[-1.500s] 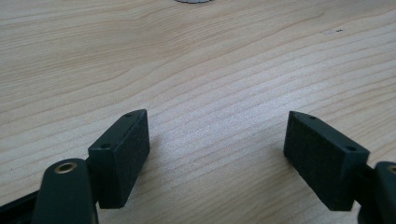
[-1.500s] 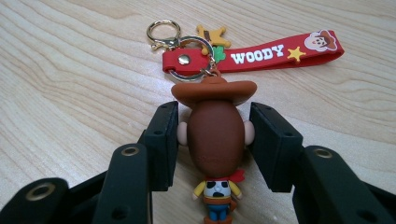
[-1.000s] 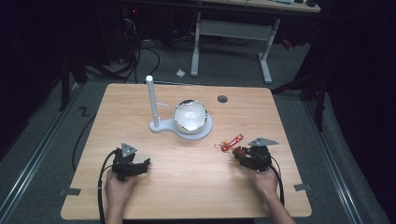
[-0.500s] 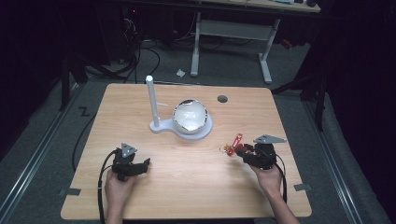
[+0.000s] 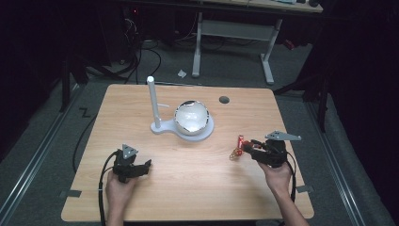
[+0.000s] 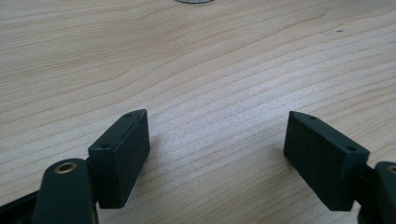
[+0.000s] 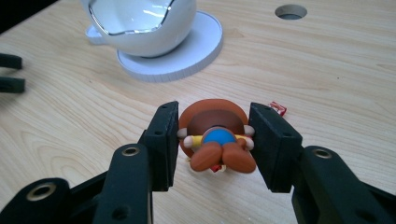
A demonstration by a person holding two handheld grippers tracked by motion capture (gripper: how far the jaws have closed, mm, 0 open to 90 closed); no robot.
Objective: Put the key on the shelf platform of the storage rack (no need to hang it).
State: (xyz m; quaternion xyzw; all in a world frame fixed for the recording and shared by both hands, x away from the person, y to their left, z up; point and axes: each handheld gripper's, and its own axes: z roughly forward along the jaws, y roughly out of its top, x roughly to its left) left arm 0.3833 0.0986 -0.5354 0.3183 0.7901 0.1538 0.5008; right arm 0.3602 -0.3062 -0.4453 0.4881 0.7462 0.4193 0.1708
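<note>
A small toy figure point(image 7: 215, 140), brown and orange with a blue and yellow middle, is pinched between the two black pads of my right gripper point(image 7: 214, 127). In the high view the same toy point(image 5: 237, 148) hangs just above the wood at the tip of the right gripper point(image 5: 248, 149), right of the table's middle. A small red piece point(image 7: 279, 108) pokes out behind one jaw; I cannot tell if it belongs to the toy. My left gripper point(image 5: 147, 165) rests low at the front left, and in its own view the left gripper point(image 6: 217, 135) is open over bare wood.
A white stand point(image 5: 188, 132) with a tall post point(image 5: 152, 101) carries a cracked white egg-shaped bowl point(image 5: 191, 117) at the centre back of the table. A round cable hole point(image 5: 224, 100) lies behind it. Dark floor and desk legs surround the wooden table point(image 5: 188, 197).
My right gripper has risen a little with the toy shut in it, lifting it off the wood. The left hand and gripper have stayed put.
</note>
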